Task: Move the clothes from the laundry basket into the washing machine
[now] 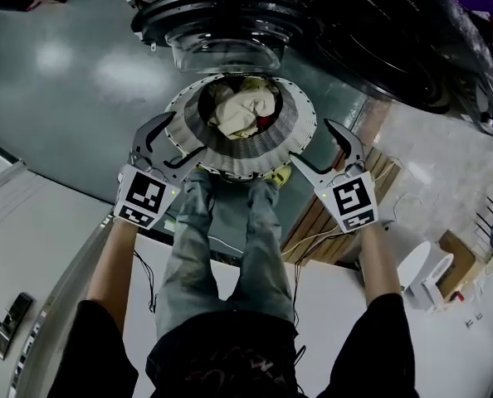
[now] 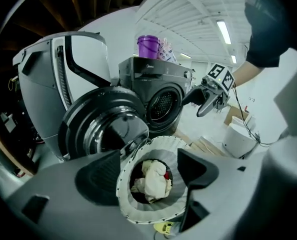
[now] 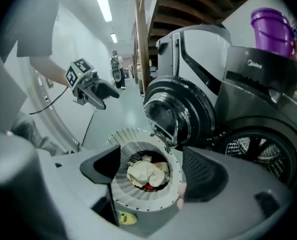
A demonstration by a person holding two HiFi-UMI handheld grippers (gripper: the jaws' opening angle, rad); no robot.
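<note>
Judging by how things lie, the step in hand is the reach for a garment: nothing is gripped yet and the clothes are all in the laundry basket (image 1: 245, 157). The basket stands on the floor with the washing machine (image 2: 53, 89) just beyond it at 12 o'clock, its door (image 1: 222, 19) swung open. A crumpled cream garment (image 1: 240, 110) lies on top, with a red piece (image 3: 148, 186) showing under it.

The left tool (image 1: 178, 137) hangs at the basket's 9 o'clock and the right tool (image 1: 316, 143) at its 3 o'clock. Both have their jaws well apart and hold nothing. Each gripper view looks between its 2 jaws onto the basket's mouth. Whether any tip touches the rim I cannot tell.

The next move probably calls for 1 tool to pass over the rim, close on a fold of the cream garment, lift it clear and carry it toward 12 o'clock.
</note>
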